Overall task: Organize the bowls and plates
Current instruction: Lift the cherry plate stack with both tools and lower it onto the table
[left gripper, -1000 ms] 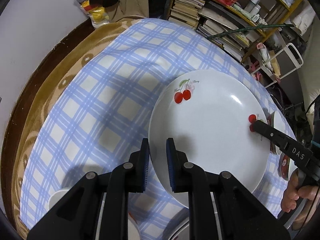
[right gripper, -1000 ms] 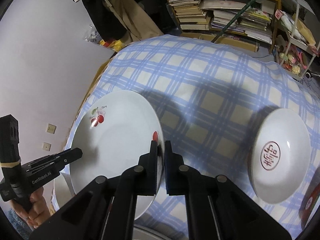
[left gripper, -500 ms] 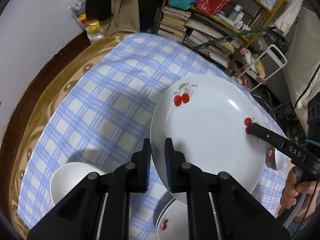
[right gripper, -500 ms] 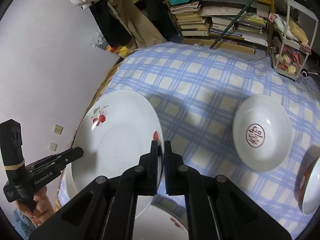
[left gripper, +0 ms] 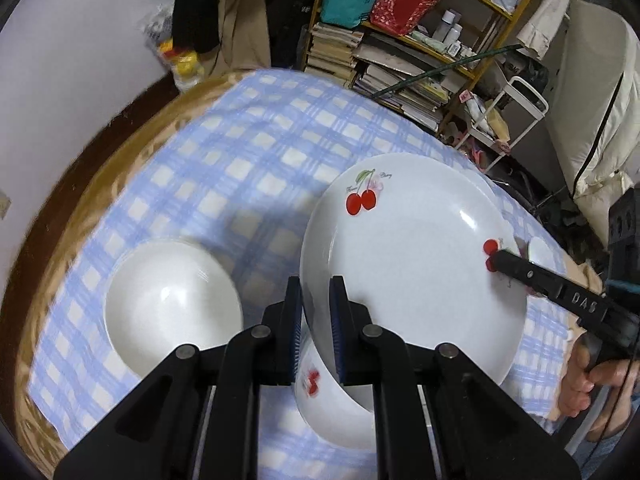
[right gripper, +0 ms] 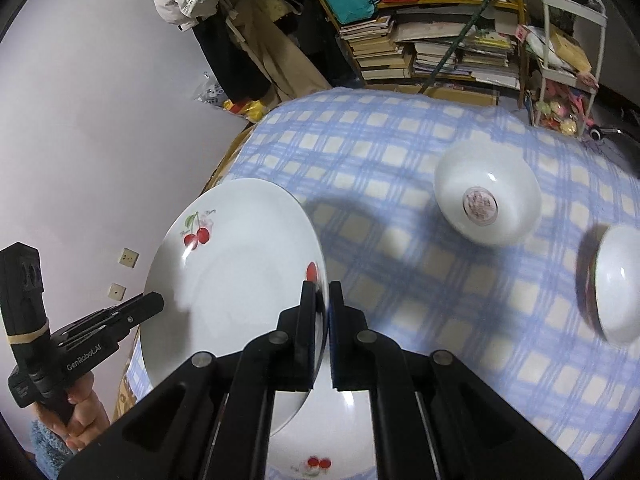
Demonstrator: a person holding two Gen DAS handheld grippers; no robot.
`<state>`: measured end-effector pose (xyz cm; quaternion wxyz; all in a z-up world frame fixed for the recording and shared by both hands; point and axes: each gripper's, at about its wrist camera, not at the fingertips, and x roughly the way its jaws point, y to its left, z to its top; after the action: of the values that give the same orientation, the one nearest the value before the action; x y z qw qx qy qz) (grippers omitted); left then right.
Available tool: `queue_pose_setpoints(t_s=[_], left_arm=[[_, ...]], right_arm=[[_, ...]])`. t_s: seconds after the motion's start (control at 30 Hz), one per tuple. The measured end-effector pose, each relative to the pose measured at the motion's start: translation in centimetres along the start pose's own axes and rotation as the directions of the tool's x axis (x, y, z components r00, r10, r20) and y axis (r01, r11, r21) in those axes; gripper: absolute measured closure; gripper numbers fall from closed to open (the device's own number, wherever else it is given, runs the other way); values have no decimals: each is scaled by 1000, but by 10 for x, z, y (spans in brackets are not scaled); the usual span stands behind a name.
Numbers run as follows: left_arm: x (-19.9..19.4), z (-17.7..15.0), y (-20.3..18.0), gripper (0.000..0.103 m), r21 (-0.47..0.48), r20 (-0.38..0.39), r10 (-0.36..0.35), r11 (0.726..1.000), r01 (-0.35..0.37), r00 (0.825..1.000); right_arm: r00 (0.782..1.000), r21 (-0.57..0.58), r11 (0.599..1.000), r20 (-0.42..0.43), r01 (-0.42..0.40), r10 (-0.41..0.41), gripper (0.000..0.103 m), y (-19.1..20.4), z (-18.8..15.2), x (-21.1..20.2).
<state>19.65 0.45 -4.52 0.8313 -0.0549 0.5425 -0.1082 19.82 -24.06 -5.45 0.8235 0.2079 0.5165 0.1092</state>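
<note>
Cherry plate (left gripper: 412,264) held in the air above the checked counter (left gripper: 248,152), tilted, pinched at two opposite rim points. Left gripper (left gripper: 316,328) clamps the rim at the plate's 7 o'clock in the left wrist view, pads pressed on either face. Right gripper (right gripper: 322,320) clamps the rim at 4 o'clock in its own view, pads tight on the edge. Directly below the plate, a second cherry plate (left gripper: 336,412) lies on the cloth. Plain white bowl (left gripper: 172,304) sits at 9 o'clock of the left gripper. Bowl with red seal (right gripper: 486,196) at 2 o'clock of the right gripper; dark-rimmed bowl (right gripper: 612,284) at 3 o'clock.
</note>
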Motion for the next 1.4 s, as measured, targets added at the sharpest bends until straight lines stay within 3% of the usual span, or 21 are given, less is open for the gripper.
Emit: queue_pose_setpoints(t_s=[0.47, 0.63, 0.77, 1.0, 1.4], left_arm=[[11, -83, -4, 90, 12, -29, 2, 1000, -1, 1000], [31, -101, 2, 90, -19, -83, -5, 1000, 3, 997], [44, -109, -2, 90, 14, -104, 56, 998, -55, 993], [64, -111, 4, 90, -9, -155, 86, 996, -88, 984], [71, -110, -2, 90, 7, -127, 146, 989, -146, 981]], right_arm=[[999, -2, 1000, -22, 25, -25, 96, -12, -82, -10], [999, 22, 999, -31, 40, -39, 96, -24, -103, -2], [998, 28, 999, -39, 46, -45, 96, -30, -119, 10], [996, -13, 997, -46, 79, -79, 96, -29, -131, 24], [986, -105, 981, 9, 164, -164, 94, -17, -134, 31]])
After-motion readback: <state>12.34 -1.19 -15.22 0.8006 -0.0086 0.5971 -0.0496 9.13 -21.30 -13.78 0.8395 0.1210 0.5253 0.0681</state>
